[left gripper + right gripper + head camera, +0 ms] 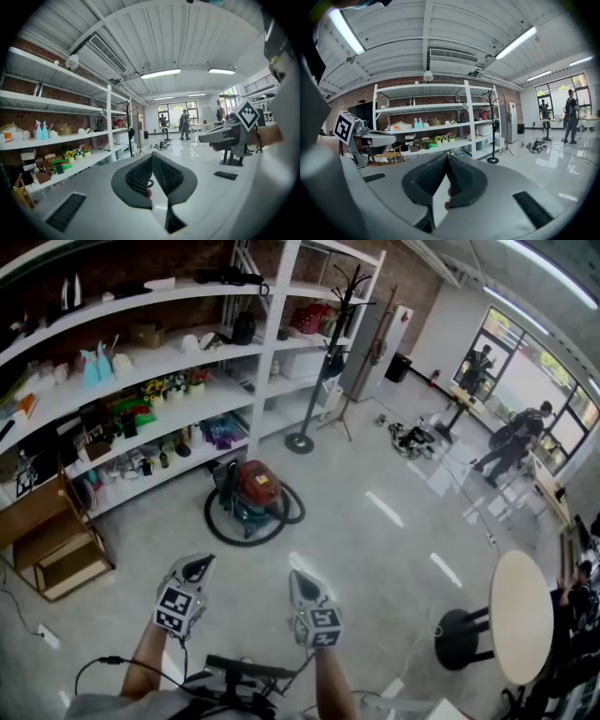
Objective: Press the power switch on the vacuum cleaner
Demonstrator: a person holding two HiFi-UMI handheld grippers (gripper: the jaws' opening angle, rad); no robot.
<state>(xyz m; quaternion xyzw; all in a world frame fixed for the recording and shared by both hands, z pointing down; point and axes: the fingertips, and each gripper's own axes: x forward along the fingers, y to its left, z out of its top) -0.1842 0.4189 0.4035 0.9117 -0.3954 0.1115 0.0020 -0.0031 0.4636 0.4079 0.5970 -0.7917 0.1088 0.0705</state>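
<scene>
The vacuum cleaner (255, 495) has a red top and a teal body. It stands on the grey floor in front of the shelves, with its black hose (225, 531) looped around it. Both grippers hang in the air well short of it, side by side. My left gripper (198, 565) is shut, its tips meeting with nothing held. My right gripper (302, 579) is shut and empty too. In the left gripper view the closed left gripper (151, 157) hides nearly all of the vacuum, apart from a small red patch (148, 192). The closed right gripper (446, 157) likewise blocks its own view.
Long white shelves (141, 418) full of small goods run behind the vacuum. A black coat stand (302, 441) stands to its right and a wooden rack (52, 540) to its left. At the right are a round table (521, 615) and people (511, 440) farther back.
</scene>
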